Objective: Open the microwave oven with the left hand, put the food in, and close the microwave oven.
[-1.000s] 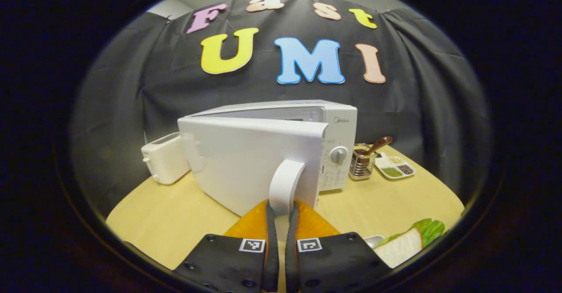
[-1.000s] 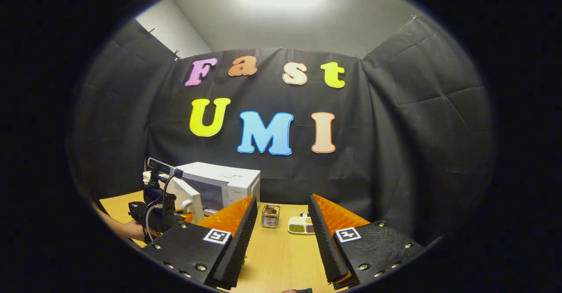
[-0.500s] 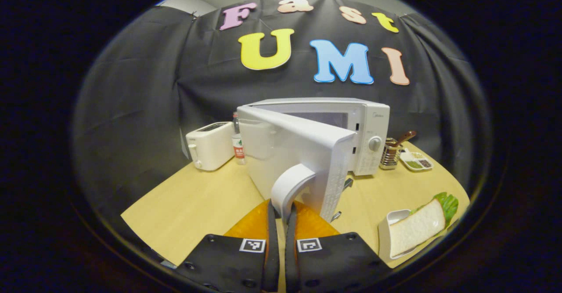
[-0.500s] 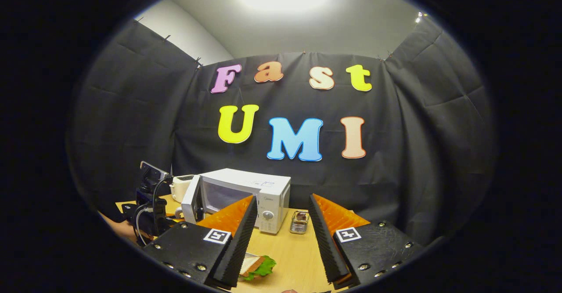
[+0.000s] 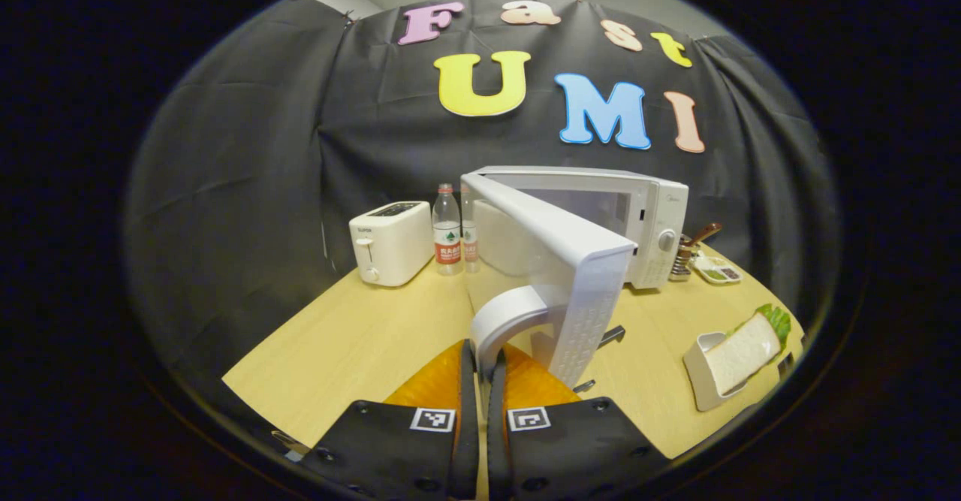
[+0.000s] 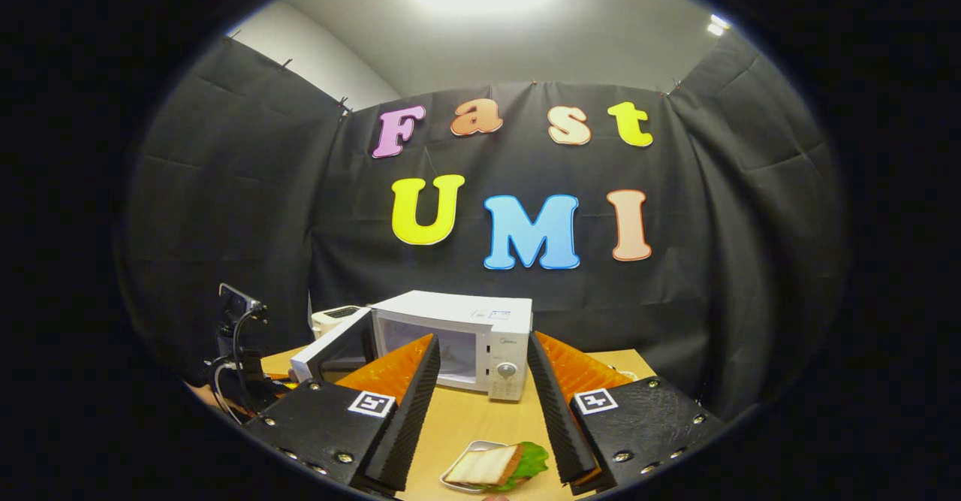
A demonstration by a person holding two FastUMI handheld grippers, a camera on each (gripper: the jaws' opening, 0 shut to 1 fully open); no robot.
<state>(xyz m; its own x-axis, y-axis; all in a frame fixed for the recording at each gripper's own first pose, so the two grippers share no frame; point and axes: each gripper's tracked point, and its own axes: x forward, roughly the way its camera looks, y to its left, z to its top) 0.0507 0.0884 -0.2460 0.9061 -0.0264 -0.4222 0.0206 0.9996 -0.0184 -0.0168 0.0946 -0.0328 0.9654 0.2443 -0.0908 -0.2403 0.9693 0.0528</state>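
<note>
White microwave (image 5: pixel 646 215), door (image 5: pixel 555 253) wide open (handle (image 5: pixel 504 319) in left gripper (image 5: pixel 477 358))

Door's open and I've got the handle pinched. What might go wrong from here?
1. The left gripper is shut on the door handle; pulling farther may drag the microwave.
2. The sandwich lies loose in its tray under the open right gripper; a shallow pinch may spill it.

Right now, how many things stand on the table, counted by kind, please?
Microwave oven: 1
Toaster: 1
Water bottles: 2
Sandwich tray: 1
Utensil holder: 1
Seasoning dish: 1
Total: 7
</note>
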